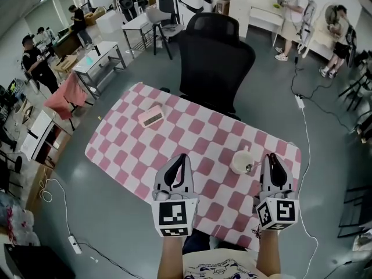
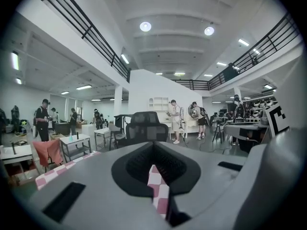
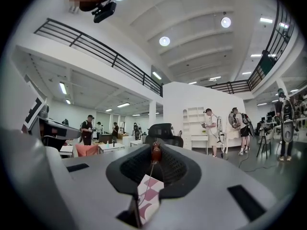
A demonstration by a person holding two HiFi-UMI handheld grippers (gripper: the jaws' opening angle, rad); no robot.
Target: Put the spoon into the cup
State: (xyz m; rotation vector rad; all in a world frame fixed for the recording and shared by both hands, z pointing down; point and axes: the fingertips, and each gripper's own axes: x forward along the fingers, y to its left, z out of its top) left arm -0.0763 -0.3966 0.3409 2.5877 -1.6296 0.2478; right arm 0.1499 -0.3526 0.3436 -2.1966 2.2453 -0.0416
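A white cup [image 1: 239,163] stands on the pink-and-white checked tablecloth [image 1: 192,133], toward its right side. My right gripper [image 1: 271,156] hovers just right of the cup, pointing away from me. In the right gripper view its jaws [image 3: 154,166] are nearly together on a thin spoon [image 3: 156,152]. The spoon runs along the gap as a fine line with a reddish-brown bulb at the tips. A small grey shape on the cup's near right rim is too small to make out. My left gripper [image 1: 183,156] is over the cloth to the left of the cup, shut and empty [image 2: 153,166].
A pink box [image 1: 151,117] lies on the cloth at the far left. A black office chair [image 1: 215,57] stands behind the table's far edge. Cables run over the floor on the right, and people stand by desks in the background.
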